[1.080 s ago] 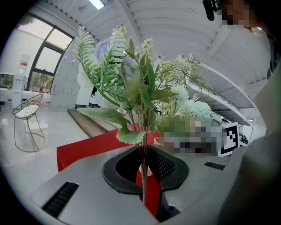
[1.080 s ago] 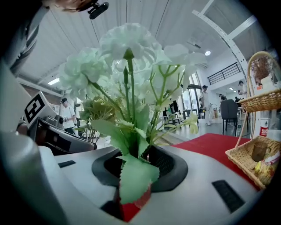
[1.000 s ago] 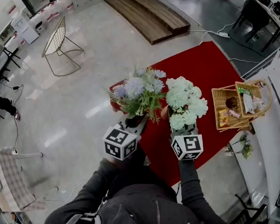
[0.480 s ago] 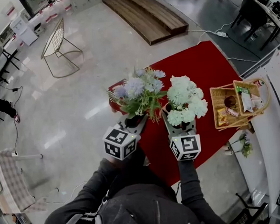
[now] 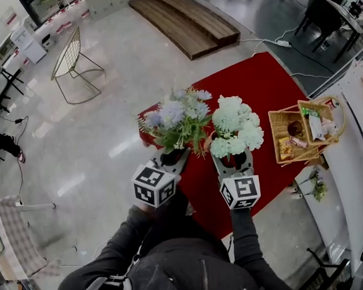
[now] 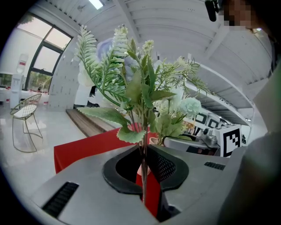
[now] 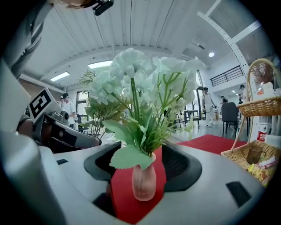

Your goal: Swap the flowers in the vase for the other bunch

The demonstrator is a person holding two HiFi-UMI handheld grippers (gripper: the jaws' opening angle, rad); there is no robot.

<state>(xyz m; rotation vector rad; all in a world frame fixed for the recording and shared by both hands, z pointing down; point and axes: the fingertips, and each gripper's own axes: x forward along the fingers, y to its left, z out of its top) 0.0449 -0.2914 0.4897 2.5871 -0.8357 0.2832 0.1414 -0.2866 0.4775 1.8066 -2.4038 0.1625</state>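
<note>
Jaws over red cloth (image 5: 258, 92) — floor (image 5: 105, 115) marble-like

The worktop (image 5: 264, 83) is covered over its whole visible surface by a red cloth (image 7: 131, 206). A pink ribbed vase (image 7: 144, 182) is set upright directly on the cloth, and white flowers (image 5: 235, 128) are carried in it. A wicker basket (image 5: 275, 135) with an arched handle is placed at the right-hand edge of the worktop, to the right of the vase and apart from it. Whether its whole base rests on the cloth cannot be determined. The worktop is supported by a pale, glossy floor (image 5: 107, 146), on which a wire chair (image 5: 70, 59) and a low wooden platform (image 5: 185, 20) are also stood.
</note>
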